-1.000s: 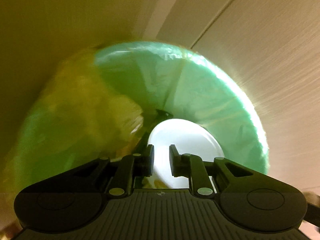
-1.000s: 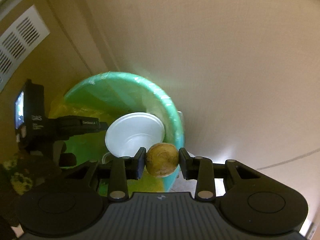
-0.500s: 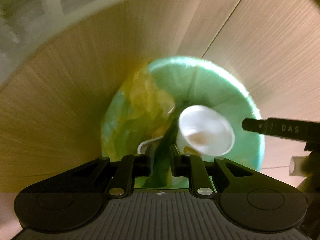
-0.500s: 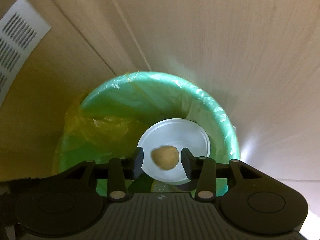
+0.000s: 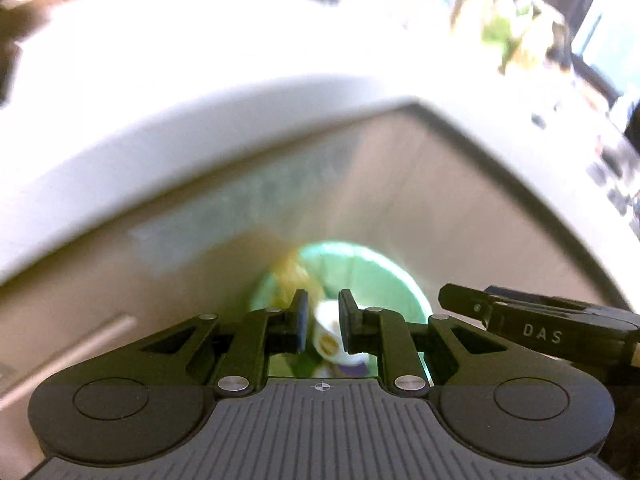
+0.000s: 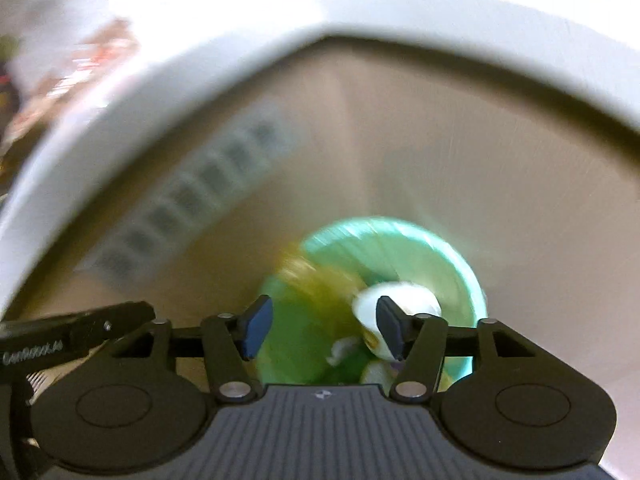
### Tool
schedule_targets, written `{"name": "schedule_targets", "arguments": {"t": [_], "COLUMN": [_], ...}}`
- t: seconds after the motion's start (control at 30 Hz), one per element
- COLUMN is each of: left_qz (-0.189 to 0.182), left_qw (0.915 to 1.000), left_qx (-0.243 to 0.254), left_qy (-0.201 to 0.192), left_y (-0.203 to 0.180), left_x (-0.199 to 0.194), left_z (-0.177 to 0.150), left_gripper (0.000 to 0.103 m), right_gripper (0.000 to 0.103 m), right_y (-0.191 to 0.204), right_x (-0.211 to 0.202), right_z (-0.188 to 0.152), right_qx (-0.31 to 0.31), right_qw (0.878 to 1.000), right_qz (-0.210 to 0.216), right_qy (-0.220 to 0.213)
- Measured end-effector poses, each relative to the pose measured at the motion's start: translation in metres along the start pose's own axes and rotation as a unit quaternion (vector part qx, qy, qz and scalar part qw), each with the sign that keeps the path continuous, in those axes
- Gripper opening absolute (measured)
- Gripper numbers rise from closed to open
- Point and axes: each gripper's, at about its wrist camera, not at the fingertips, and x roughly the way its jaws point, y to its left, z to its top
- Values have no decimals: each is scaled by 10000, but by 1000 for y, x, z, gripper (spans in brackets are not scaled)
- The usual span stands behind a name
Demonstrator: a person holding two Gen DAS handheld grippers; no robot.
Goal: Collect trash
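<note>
A bin lined with a green bag (image 5: 360, 272) (image 6: 420, 248) stands on the floor far below both grippers, beside a wooden cabinet. A white cup (image 5: 332, 332) (image 6: 396, 308) lies inside it with yellowish trash around it. My left gripper (image 5: 322, 322) hangs high above the bin with a narrow gap between its fingers and nothing held. My right gripper (image 6: 320, 326) is open wide and empty, also high above the bin. Both views are blurred.
A white countertop edge (image 5: 200, 128) (image 6: 360, 12) curves across the top of both views, with blurred clutter on it. A vent grille (image 6: 192, 196) sits in the cabinet panel on the left. The other gripper's body shows at the side (image 5: 540, 324) (image 6: 60, 336).
My right gripper let go of the round brown lump, which fell into the cup in the bin, then opened wide. Both grippers rose well above the bin, up to counter height.
</note>
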Motion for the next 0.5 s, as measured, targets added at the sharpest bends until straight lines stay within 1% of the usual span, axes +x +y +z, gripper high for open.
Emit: {"name": "schedule_targets", "arguments": {"t": [0.07,0.13,0.2,0.23,0.3,0.33,0.4,0.43,0.47,0.5], "left_qz": [203,362,445,473,469,538,886,1155,1301,1307], "left_qw": [9989,9960,9929,9910,9878,9852,9796,9765,9754,9762], "left_qx": [24,56,134,165,216,257,365,414,431,432], "left_qy": [-413,-811,-1097,-1238,-1471,-1610,-1767,-1772,-1727,-1675], "left_y": [0,-1,-4,-7,-12,-17,-29,-35,-38,-39], "left_x": [-34,-61,-80,-90,-106,-115,-121,-121,-121,-123], "left_z": [8,12,15,15,14,13,10,10,13,15], "left_gripper": [19,17,16,16,16,16,16,16,16,16], "right_gripper": [68,74,76,79,79,80,81,81,81,81], "right_y": [25,44,61,67,79,84,92,95,99,103], "right_x": [-25,-44,-60,-67,-80,-85,-95,-99,-105,-109], "right_z": [10,20,30,34,40,42,44,44,45,45], "right_qx": [-334,-512,-679,-742,-863,-930,-1073,-1150,-1220,-1285], "right_qw": [9986,9959,9925,9912,9886,9874,9854,9847,9842,9834], "right_qz": [240,468,689,755,861,894,889,839,774,723], "right_qy": [-328,-580,-750,-800,-881,-912,-980,-1006,-1024,-1058]}}
